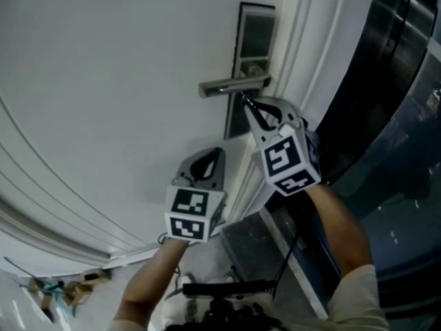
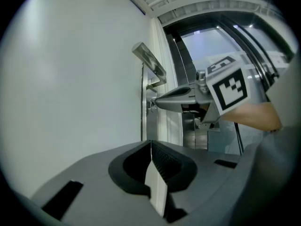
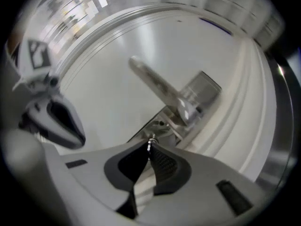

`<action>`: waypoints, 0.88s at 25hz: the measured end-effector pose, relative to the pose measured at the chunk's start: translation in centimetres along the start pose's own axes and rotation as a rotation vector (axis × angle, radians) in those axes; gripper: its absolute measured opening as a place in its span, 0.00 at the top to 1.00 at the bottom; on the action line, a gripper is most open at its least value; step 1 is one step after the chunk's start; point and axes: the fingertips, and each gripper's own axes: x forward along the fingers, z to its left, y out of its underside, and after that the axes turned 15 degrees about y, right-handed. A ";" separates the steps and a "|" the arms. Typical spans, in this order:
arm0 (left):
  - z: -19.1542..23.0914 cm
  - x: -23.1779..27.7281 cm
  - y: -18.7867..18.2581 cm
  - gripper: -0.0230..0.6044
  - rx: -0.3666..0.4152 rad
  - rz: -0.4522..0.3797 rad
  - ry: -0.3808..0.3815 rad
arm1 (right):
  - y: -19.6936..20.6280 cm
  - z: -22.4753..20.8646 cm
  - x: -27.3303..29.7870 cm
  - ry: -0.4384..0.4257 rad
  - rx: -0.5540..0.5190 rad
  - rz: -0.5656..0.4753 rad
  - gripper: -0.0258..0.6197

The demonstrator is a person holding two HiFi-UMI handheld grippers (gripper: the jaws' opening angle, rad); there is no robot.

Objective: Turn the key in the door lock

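Note:
On the white door (image 1: 117, 81) a metal lock plate (image 1: 255, 33) carries a lever handle (image 1: 231, 85) that lies level. Just under the handle a small silver key (image 3: 151, 139) sticks out of the plate. My right gripper (image 1: 244, 101) points at the door and is shut on the key, which shows only as a glint at its tips (image 3: 149, 147). The left gripper view shows the right gripper (image 2: 157, 101) from the side, its tips at the key (image 2: 151, 105). My left gripper (image 1: 217, 150) hangs lower and to the left, shut on nothing (image 2: 150, 142), short of the door.
The white moulded door frame (image 1: 303, 54) runs right beside the lock plate. Beyond it stands dark glass (image 1: 400, 116). Scraps of litter (image 1: 62, 288) lie on the floor at lower left. A black device (image 1: 227, 288) sits by the person's body at the bottom.

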 end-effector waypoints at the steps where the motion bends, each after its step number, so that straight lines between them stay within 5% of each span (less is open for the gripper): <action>1: 0.1 0.0 0.0 0.94 0.001 0.001 -0.001 | -0.1 -0.3 0.0 -0.018 0.117 0.012 0.93; 22: 0.0 -0.1 -0.5 0.94 0.005 -0.006 -0.005 | 0.3 -2.2 0.2 -0.205 1.238 0.064 0.90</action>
